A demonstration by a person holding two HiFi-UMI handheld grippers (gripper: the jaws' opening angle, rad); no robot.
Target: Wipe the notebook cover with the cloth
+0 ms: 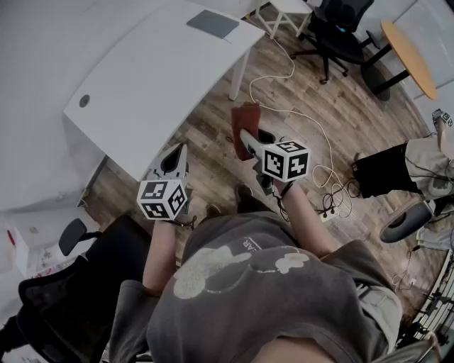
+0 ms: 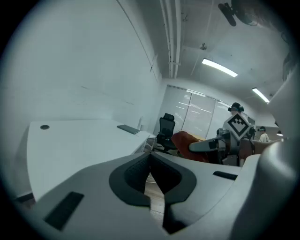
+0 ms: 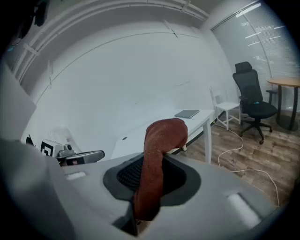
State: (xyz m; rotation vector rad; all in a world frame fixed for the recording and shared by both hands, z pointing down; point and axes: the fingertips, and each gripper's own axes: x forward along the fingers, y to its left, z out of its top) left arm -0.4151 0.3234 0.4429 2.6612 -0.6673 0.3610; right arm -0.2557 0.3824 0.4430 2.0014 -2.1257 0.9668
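A grey notebook point(image 1: 213, 23) lies flat at the far corner of the white desk point(image 1: 142, 85); it also shows in the left gripper view point(image 2: 128, 129) and the right gripper view point(image 3: 187, 113). My right gripper point(image 1: 245, 138) point(image 3: 150, 164) is shut on a red-brown cloth point(image 1: 246, 119) point(image 3: 158, 145), which sticks up past the jaws. It hangs over the wooden floor, well short of the desk. My left gripper point(image 1: 177, 154) point(image 2: 151, 161) is shut with nothing in it, near the desk's front edge. The cloth point(image 2: 187, 142) shows to its right.
A black office chair point(image 1: 339, 28) and a round wooden table point(image 1: 409, 49) stand at the back right. A white cable point(image 1: 306, 122) runs across the floor. Another black chair point(image 1: 71, 291) is at the lower left. A small white chair point(image 1: 287, 10) stands beyond the desk.
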